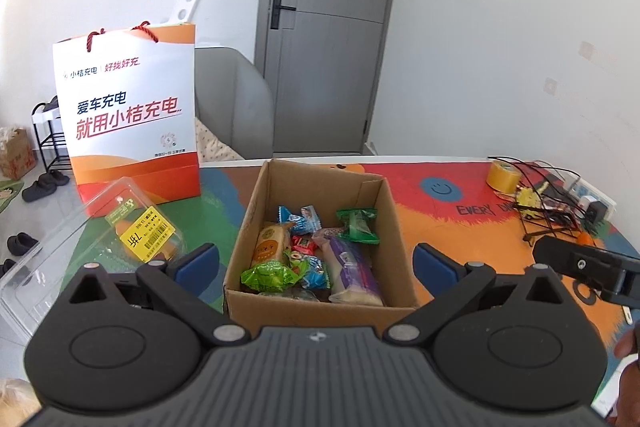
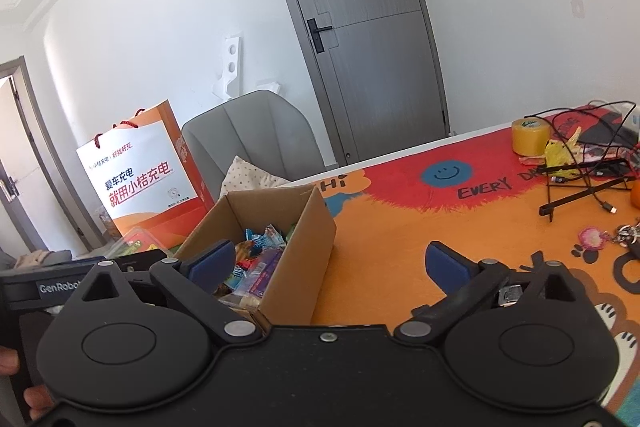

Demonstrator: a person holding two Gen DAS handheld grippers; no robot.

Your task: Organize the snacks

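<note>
Cardboard box (image 1: 316,239) on colourful table mat (image 1: 440,211), open top, packed with wrapped snacks (image 1: 308,259) (green, blue, purple packets). Left gripper (image 1: 316,263) spread wide, empty, hanging over box's near edge. Right gripper (image 2: 328,265) spread wide, empty, beside box. Orange paper bag (image 1: 132,111) and clear plastic container (image 1: 100,239) left of box.

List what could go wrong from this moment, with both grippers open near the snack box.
1. The cardboard box sits between the open left gripper's fingers; a careless advance could shove it across the mat.
2. The clear clamshell container overhangs the table's left edge, so a nudge might tip it off.
3. The right gripper has cables and a tape roll ahead to its right; a wide sweep could snag them.
</note>
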